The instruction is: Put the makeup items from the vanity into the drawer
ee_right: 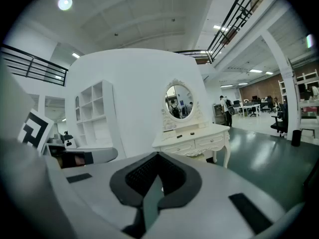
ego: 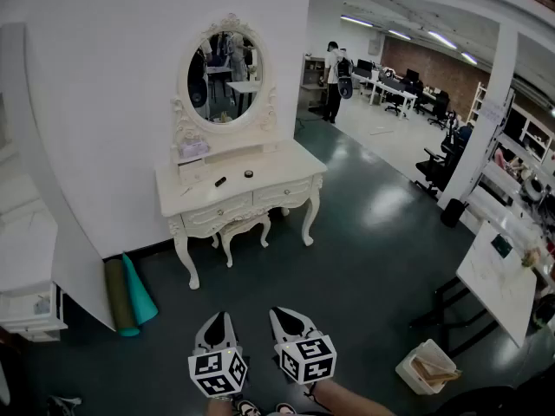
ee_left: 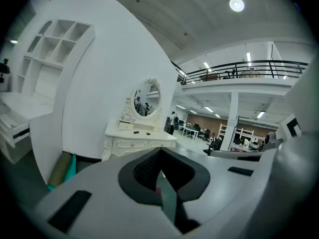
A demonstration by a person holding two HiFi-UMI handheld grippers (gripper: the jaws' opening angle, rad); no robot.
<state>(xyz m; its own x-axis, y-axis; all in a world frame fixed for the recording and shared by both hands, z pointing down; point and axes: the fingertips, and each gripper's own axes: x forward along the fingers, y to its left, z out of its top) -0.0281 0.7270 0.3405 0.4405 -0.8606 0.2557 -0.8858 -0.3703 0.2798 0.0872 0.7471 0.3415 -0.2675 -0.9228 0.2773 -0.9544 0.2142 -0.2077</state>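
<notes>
Nothing is done yet. A dark tube (ego: 220,181) and a round pot (ego: 249,174) lie on the desk (ego: 277,159), above its shut drawers (ego: 217,212). The left claw (ego: 217,319) and right claw (ego: 282,316) are clenched, empty, and well apart from the desk. Approach, opening and transfer are all left.

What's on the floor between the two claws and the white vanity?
Only bare dark green floor lies between the left claw, the right claw and the vanity; the head view shows it.
</notes>
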